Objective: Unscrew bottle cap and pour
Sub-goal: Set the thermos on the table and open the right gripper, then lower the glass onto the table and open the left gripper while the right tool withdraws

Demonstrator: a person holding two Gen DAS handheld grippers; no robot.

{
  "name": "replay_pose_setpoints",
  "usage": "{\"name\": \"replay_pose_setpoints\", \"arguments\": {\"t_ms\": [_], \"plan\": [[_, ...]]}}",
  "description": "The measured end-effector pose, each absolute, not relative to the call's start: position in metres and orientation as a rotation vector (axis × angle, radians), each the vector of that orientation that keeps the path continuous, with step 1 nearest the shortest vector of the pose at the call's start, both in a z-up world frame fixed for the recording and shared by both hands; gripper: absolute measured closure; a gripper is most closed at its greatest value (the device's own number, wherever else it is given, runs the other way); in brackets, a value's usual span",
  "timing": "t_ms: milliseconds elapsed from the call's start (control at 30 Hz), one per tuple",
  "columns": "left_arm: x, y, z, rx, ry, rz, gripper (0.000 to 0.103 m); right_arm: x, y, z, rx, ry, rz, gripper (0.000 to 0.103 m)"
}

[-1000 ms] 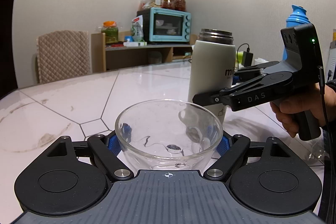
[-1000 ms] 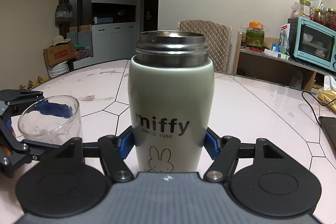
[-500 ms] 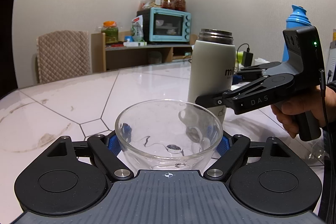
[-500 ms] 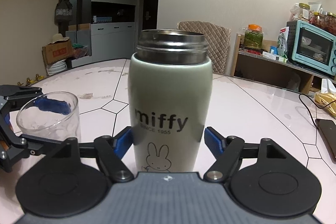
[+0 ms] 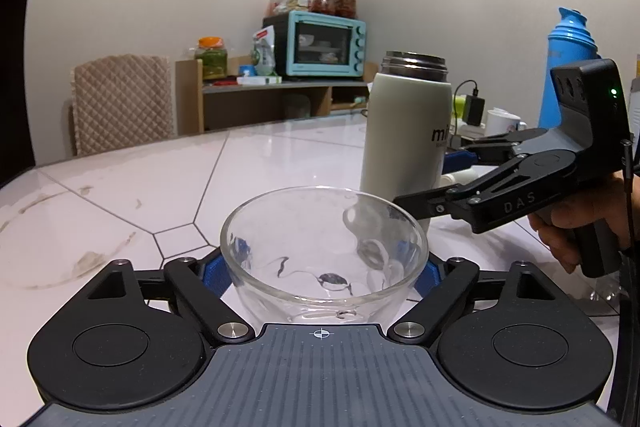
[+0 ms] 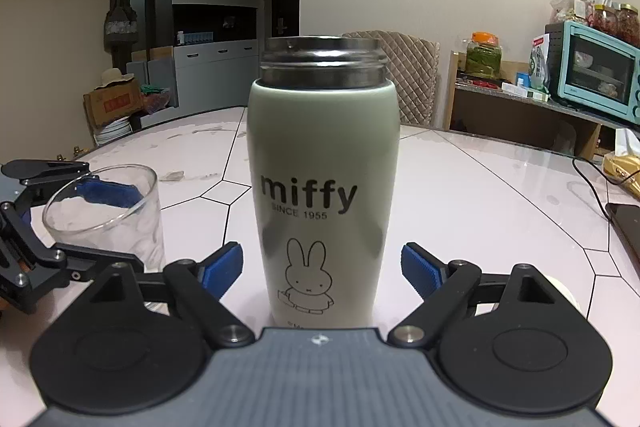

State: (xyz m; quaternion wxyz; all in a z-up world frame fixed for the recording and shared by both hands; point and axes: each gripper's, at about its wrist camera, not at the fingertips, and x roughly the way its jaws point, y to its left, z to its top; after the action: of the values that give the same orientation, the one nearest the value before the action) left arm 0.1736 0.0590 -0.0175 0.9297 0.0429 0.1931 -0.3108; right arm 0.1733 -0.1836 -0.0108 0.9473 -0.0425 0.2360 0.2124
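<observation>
A pale green "miffy" flask (image 6: pixel 323 187) with a bare steel neck and no cap stands upright on the table; it also shows in the left wrist view (image 5: pixel 404 139). My right gripper (image 6: pixel 322 267) is open, its blue pads clear of the flask on both sides; it also shows in the left wrist view (image 5: pixel 448 183). My left gripper (image 5: pixel 320 271) is shut on a clear drinking glass (image 5: pixel 322 251), which stands left of the flask in the right wrist view (image 6: pixel 106 215). A white round object (image 6: pixel 562 291), maybe the cap, lies by my right finger.
The white tiled table (image 5: pixel 120 203) has smudges at the left. A blue thermos (image 5: pixel 568 67), a white mug (image 5: pixel 502 123) and a charger stand behind the flask. A dark phone (image 6: pixel 626 223) and cable lie at the right. A quilted chair (image 5: pixel 120 103) and oven shelf stand beyond the table.
My right gripper has opened, letting go of the flask, and has drawn back a little. The left gripper and glass have not moved.
</observation>
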Motion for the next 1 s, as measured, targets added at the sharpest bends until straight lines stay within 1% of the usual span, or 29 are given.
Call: {"name": "replay_pose_setpoints", "arguments": {"t_ms": [133, 267, 400, 1000], "plan": [[0.173, 0.056, -0.018, 0.105, 0.398, -0.636, 0.009, 0.173, -0.186, -0.012, -0.073, 0.484, 0.432, 0.013], [0.172, 0.053, -0.018, 0.123, 0.403, -0.623, 0.003, 0.174, -0.19, -0.014, -0.061, 0.489, 0.433, 0.013], [0.174, 0.05, -0.019, 0.132, 0.417, -0.596, 0.001, 0.174, -0.195, -0.016, -0.038, 0.492, 0.431, 0.012], [0.159, 0.04, -0.021, 0.172, 0.477, -0.463, 0.0, 0.178, -0.207, -0.023, 0.05, 0.497, 0.466, 0.009]]}}
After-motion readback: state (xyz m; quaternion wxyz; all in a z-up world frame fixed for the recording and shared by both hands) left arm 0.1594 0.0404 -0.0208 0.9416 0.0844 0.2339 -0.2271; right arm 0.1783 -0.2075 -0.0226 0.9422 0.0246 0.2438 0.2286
